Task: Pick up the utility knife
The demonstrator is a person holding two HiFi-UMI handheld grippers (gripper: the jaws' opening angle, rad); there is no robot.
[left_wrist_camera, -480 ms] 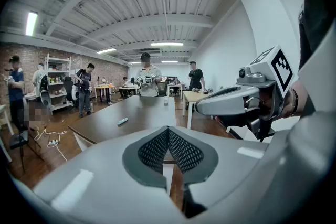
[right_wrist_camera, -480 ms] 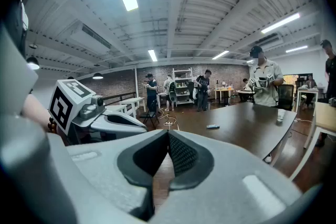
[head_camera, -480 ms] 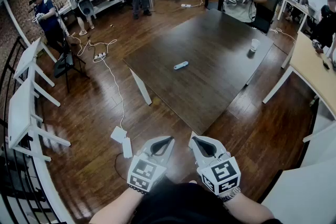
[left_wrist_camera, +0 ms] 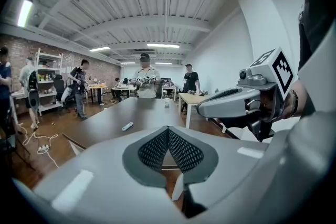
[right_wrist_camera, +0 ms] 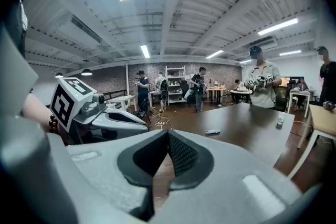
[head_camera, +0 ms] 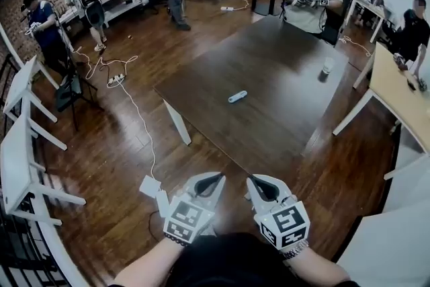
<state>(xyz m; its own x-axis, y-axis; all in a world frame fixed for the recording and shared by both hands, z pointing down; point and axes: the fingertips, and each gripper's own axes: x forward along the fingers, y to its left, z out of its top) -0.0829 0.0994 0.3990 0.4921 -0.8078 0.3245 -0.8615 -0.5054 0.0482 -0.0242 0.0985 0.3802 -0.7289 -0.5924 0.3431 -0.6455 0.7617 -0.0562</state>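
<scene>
Holding my left gripper [head_camera: 216, 177] and right gripper [head_camera: 250, 179] side by side, tipped slightly down, short of the table [head_camera: 275, 54]. Both pairs of jaws are closed, empty. The utility knife [head_camera: 237, 97] lies near the table's middle.

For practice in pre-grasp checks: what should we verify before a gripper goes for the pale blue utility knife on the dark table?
1. Pale blue utility knife visible on dark brown wooden table: ok.
2. Left gripper open: not ok, shut, empty.
3. Right gripper open: not ok, shut, empty.
4. Grippers near the knife: not ok, both far short of it.
5. White paper cup clear of knife: ok.
6. Blade retracted: cannot tell.
</scene>
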